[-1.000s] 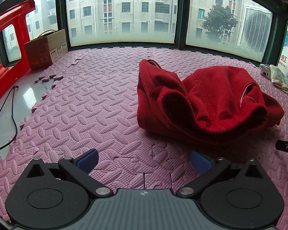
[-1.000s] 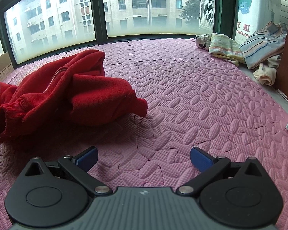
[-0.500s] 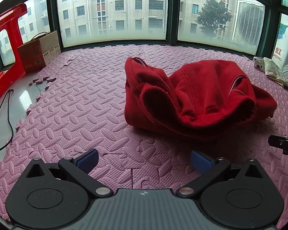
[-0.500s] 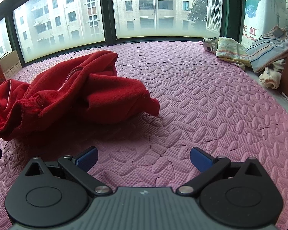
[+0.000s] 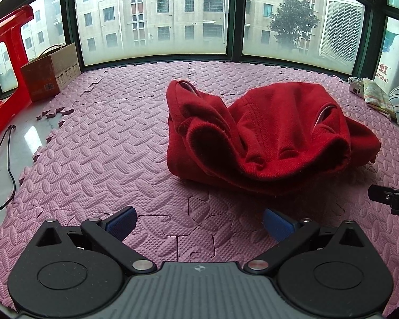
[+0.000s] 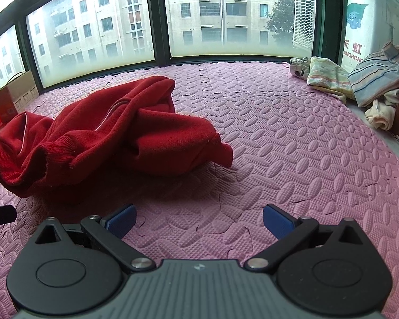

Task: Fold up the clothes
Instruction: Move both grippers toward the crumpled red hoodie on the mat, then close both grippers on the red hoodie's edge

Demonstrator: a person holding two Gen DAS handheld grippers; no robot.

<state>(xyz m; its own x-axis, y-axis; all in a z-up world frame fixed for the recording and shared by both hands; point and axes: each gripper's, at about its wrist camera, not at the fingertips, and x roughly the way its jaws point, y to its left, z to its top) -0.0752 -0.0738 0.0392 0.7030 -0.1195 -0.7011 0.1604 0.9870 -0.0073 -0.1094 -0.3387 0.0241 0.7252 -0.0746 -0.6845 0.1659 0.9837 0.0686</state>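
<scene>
I'm looking at the red sweater [image 5: 266, 138] lying crumpled on the pink foam mat [image 5: 106, 143], its long axis running across between my hands. It's sitting ahead-right of my left gripper [image 5: 199, 222] and ahead-left of my right gripper [image 6: 198, 220], near both. Both are gaping wide, holding nothing.

The crumpled red fleece garment [image 5: 266, 138] lies on the pink foam puzzle mat [image 5: 106, 146], in front of the big window [image 5: 154, 16]. Left of the garment, near the window, stands a brown cardboard box [image 5: 50, 71]. Right of the garment, at the mat edge, lies a pile of pale striped clothes [image 6: 359, 79].
</scene>
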